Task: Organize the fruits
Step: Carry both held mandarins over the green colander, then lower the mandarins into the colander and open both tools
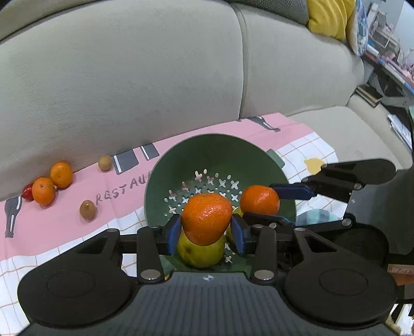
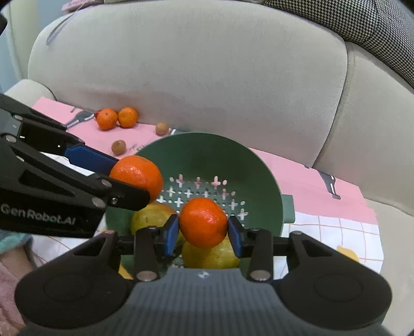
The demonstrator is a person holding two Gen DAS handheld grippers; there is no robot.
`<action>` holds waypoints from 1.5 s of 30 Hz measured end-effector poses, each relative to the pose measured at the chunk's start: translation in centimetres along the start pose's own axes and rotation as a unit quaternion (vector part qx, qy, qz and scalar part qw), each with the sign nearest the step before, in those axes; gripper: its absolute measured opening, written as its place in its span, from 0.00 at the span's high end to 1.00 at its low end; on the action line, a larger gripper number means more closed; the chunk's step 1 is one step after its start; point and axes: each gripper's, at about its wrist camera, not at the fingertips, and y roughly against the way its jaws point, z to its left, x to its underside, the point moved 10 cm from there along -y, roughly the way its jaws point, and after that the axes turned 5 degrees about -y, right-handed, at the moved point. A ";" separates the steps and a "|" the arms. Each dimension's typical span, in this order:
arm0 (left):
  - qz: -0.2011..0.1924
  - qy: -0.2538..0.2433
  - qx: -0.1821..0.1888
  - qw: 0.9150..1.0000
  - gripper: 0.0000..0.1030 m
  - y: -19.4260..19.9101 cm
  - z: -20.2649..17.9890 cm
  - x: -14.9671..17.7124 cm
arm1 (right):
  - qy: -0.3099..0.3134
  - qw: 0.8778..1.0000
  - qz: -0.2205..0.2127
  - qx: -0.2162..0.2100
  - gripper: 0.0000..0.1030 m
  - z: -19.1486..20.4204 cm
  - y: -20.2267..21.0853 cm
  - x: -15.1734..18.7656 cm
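A green colander [image 1: 207,152] [image 2: 207,155] sits on a pink and white cloth on the sofa seat. Yellow-green fruits [image 1: 200,254] [image 2: 207,254] lie inside it. My left gripper [image 1: 205,231] is shut on a tangerine [image 1: 205,218] and holds it over the colander; it also shows in the right wrist view [image 2: 137,175]. My right gripper [image 2: 203,234] is shut on another tangerine [image 2: 203,221], also over the colander, seen in the left wrist view [image 1: 260,199]. Two more tangerines [image 1: 51,183] [image 2: 117,117], a small red fruit [image 1: 27,192] and two small brown fruits [image 1: 88,210] [image 1: 105,162] lie on the cloth to the left.
The beige sofa backrest [image 1: 155,77] rises right behind the cloth [image 1: 64,224]. A yellow cushion [image 1: 328,18] sits at the far right. Cluttered shelves [image 1: 388,51] stand beyond the sofa's right end.
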 end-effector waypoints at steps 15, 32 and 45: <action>0.042 -0.012 -0.015 0.999 0.55 -4.2 1.2 -0.1 | 0.053 0.998 0.036 0.019 0.63 -0.7 -4.4 -0.1; 0.071 -0.012 -0.026 0.997 0.56 -7.5 2.5 -0.4 | 0.075 0.994 0.068 0.027 0.63 -1.1 -8.4 -0.3; 0.084 -0.013 -0.028 0.996 0.63 -8.3 2.6 -0.4 | 0.081 0.992 0.091 0.027 0.63 -0.8 -9.8 0.3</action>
